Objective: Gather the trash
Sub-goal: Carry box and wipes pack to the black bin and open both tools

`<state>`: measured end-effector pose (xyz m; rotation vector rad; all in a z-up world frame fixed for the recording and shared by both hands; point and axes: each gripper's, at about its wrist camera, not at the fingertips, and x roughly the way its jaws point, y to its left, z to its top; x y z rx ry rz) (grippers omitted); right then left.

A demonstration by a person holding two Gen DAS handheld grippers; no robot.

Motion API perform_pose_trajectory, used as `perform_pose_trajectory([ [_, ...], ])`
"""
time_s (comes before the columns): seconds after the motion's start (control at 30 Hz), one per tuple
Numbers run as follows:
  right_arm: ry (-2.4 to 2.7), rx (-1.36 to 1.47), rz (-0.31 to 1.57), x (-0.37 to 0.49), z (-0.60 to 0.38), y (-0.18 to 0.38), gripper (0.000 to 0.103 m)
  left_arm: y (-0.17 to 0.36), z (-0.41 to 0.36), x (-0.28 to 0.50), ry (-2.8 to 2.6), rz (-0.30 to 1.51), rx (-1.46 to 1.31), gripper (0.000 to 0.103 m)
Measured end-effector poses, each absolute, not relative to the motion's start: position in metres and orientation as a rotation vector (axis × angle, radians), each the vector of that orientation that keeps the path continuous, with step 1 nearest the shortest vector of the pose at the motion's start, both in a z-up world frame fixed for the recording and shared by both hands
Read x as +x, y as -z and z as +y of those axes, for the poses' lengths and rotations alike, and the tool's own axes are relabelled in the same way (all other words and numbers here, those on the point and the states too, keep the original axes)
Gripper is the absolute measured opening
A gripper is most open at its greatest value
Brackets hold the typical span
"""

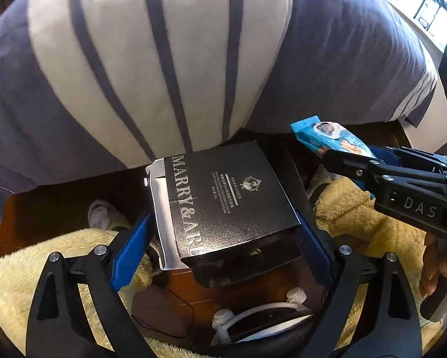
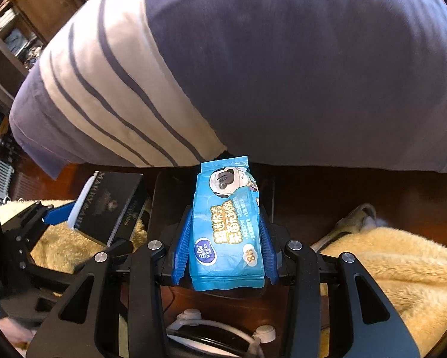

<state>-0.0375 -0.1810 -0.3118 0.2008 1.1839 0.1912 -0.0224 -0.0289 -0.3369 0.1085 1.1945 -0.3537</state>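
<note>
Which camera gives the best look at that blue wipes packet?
The right wrist view. There the blue wipes packet faces the camera between the right gripper fingers, its whole printed front readable. The left wrist view shows only its far end sticking out beyond the right gripper, seen from the side, beside the black box.

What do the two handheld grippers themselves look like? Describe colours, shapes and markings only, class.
Both the left gripper and right gripper have black, angular frames with triangular cut-outs and silver round bolts. Their fingers carry ribbed blue pads. In the left wrist view, the right gripper's body shows raised "DAS" lettering. No cables are clearly attached.
</note>
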Motion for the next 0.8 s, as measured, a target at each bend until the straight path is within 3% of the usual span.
perform_pose_trajectory([
  [0.37, -0.235, 0.234, 1.257, -0.014, -0.166, 0.329, 0.044, 0.367, -0.04, -0.007, 0.399, 1.297, 0.099, 0.09],
  [0.5, -0.244, 0.257, 1.253, -0.008, -0.167, 0.327, 0.064, 0.367, -0.037, -0.006, 0.397, 1.307, 0.078, 0.095],
  [0.8, -0.211, 0.259, 1.179, -0.005, -0.177, 0.304, 0.071, 0.345, -0.025, -0.007, 0.35, 1.269, 0.078, 0.095],
])
